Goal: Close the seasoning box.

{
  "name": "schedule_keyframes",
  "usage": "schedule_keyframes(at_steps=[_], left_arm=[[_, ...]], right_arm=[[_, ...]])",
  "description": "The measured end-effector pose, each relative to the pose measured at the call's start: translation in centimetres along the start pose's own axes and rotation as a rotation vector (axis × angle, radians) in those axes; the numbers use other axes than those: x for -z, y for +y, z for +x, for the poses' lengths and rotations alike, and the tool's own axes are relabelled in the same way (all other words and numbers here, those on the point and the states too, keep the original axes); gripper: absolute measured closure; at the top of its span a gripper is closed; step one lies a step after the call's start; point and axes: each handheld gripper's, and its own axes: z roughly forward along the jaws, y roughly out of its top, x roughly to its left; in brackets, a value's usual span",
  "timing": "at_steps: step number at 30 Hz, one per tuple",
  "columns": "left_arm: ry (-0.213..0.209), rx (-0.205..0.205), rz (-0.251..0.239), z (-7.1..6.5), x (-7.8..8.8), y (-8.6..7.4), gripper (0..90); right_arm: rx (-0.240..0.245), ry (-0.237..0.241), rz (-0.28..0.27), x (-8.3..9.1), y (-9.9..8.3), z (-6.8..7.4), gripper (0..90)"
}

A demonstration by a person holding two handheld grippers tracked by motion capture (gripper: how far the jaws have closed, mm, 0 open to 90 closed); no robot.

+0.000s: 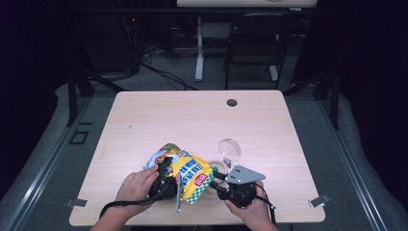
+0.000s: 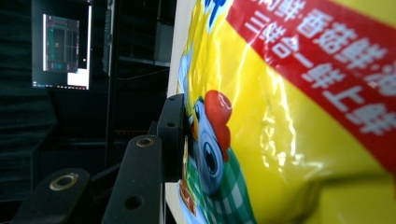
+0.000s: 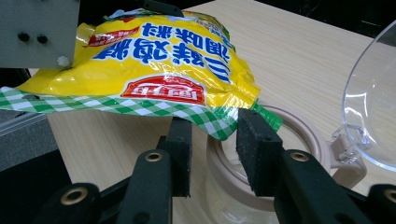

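Snack bag, yellow with a green-checked edge and a red label, sits in the lower centre of the high view, raised off the surface between both hands. The left tool meets the bag at its left side; the right tool points at the bag's lower right corner. Just right of the bag stands a clear jar with a beige rim, its round transparent lid flipped up behind it. A chair stands beyond the far edge of the surface.

In the left gripper view, the bag takes up the right two thirds of the frame. One black pad of the left tool lies flat against the bag's printed face at centre left; the second pad is hidden behind the bag, so the tool is about half closed, clamped on the bag. A lit monitor shows in the upper left.

In the right gripper view, the bag hangs across the upper left, its checked corner dipping between the pads of the right tool. The jaws stand partly apart with a gap on either side of the corner, pressing on nothing. Below them is the jar, and its lid stands at the right edge.
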Motion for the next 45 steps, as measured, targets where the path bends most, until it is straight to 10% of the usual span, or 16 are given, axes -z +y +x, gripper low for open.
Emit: schedule_keyframes(at_steps=[45], left_arm=[[0.057,-0.184,0.044,1.5,0.8,0.9,64.7]], right_arm=[[-0.003,0.015,-0.014,-0.3,-0.2,0.3,66.6]])
